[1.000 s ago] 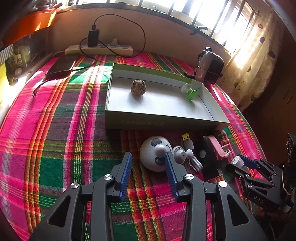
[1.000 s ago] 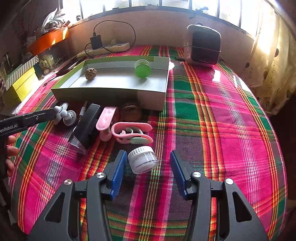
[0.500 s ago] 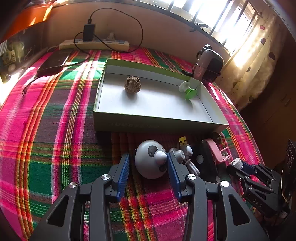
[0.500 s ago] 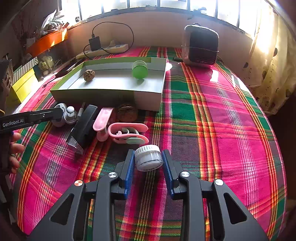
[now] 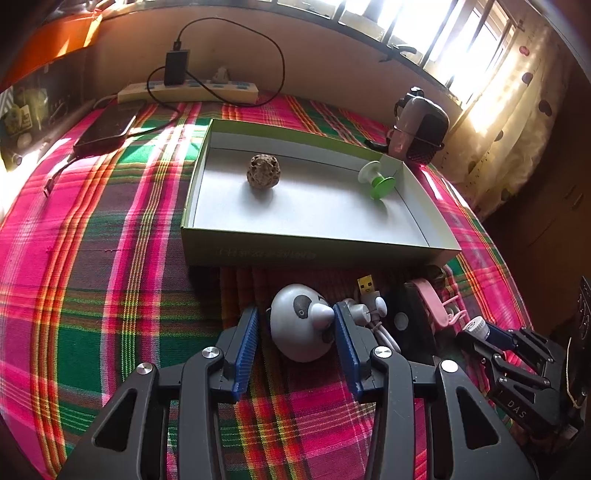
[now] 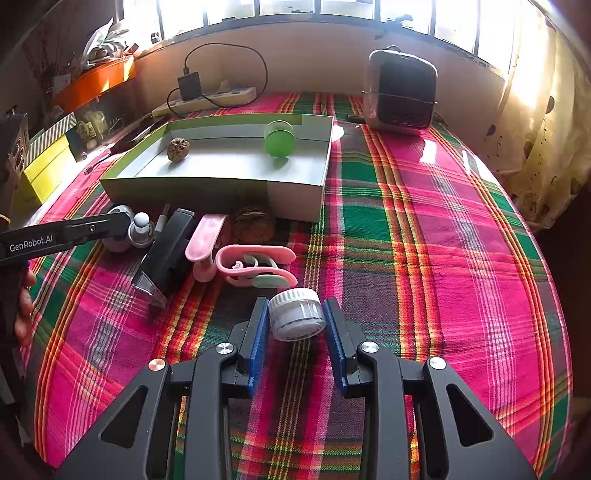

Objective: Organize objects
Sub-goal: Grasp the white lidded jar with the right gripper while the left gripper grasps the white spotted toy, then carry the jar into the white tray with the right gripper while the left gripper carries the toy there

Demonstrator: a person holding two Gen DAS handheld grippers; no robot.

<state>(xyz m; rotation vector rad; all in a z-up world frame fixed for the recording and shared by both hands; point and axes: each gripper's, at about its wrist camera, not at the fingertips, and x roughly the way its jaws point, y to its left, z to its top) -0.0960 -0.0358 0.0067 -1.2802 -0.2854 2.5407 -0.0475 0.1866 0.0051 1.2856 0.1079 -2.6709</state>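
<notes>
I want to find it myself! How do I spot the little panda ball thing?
Find the big open box on the checked cloth. On the cloth just in front of its near wall lies a clutter of small things. The panda ball is the round white one with black patches, leftmost there, between the left gripper fingers.

Sunlight poured through the barred windows [image 6: 388,7] above a beige wall [image 6: 314,55] far ahead of the gripper. A spotted cream curtain [image 6: 543,122] hung to its right. A plaid cloth [image 6: 443,229] in pink and green covered the surface beneath, and an orange shelf [image 6: 92,81] stood far left.
</notes>
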